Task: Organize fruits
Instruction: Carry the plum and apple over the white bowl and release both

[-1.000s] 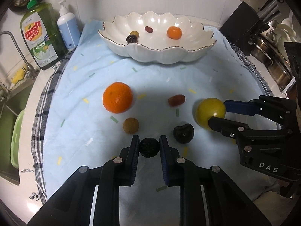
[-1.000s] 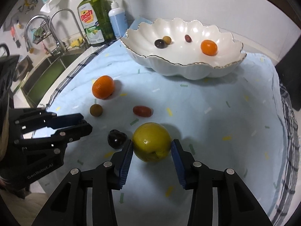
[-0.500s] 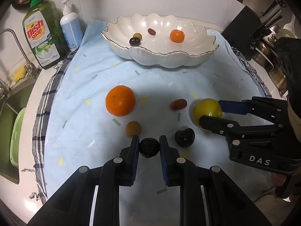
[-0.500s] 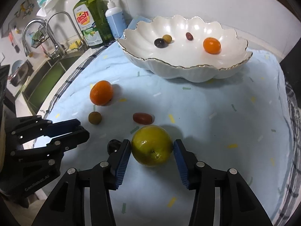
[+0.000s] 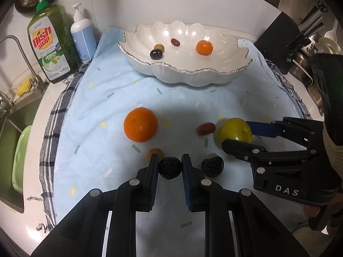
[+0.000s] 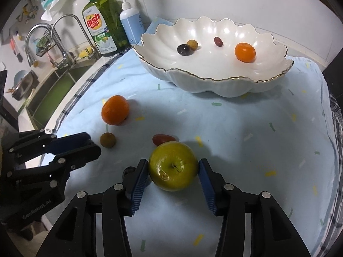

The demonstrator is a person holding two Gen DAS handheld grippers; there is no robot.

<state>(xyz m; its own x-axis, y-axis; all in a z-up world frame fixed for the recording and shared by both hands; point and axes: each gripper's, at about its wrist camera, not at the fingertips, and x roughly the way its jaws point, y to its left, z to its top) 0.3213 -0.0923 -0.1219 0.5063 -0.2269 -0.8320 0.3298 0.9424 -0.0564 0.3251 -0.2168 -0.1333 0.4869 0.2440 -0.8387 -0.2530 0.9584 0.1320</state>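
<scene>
Fruits still on the pale blue cloth (image 5: 111, 98): my left gripper (image 5: 170, 168), lower centre, is clamped on a small dark round fruit (image 5: 170, 168). My right gripper (image 6: 173, 169) brackets the yellow-green apple (image 6: 173, 165), jaws just widened, pads at its sides, grip uncertain. Pickup step. Next: firm the apple, carry both to the scalloped white bowl (image 5: 193, 77), upper centre.

Read "Dish soap" and "LEMON" on the green dish soap bottle (image 5: 49, 42). Read "DAS" in white on the right claw (image 5: 240, 137) body. Read faint "GenRobot.AI" on the left claw (image 6: 85, 147) body.
</scene>
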